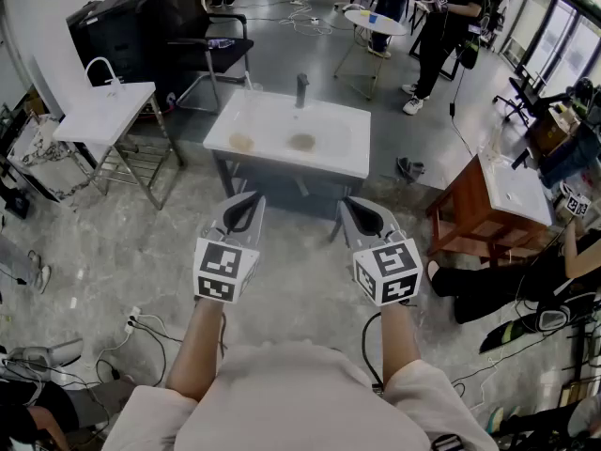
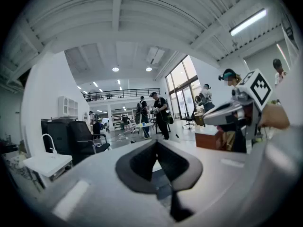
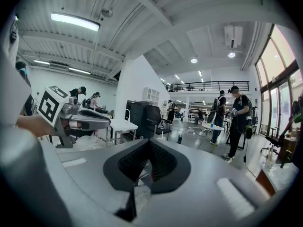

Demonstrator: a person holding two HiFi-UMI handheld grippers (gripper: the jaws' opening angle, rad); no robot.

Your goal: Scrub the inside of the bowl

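A white sink table [image 1: 338, 153] with a dark faucet [image 1: 301, 89] stands ahead of me on the floor. Two small brownish things [image 1: 241, 143] [image 1: 302, 142] lie in its basin; I cannot tell what they are, and no bowl is clearly recognisable. My left gripper [image 1: 246, 202] and right gripper [image 1: 362, 207] are held side by side in the air, short of the sink's near edge. Both are shut with nothing between the jaws. In the left gripper view its jaws [image 2: 156, 145] meet, and the right gripper [image 2: 236, 110] shows alongside. The right gripper view shows the same closed jaws [image 3: 149, 148].
A second white sink stand [image 1: 103, 111] is at the left and a black chair [image 1: 211, 45] behind it. A wooden table [image 1: 498, 200] stands at the right. People [image 1: 451, 17] and a round table [image 1: 374, 22] are at the back. Cables and a power strip [image 1: 136, 322] lie on the floor.
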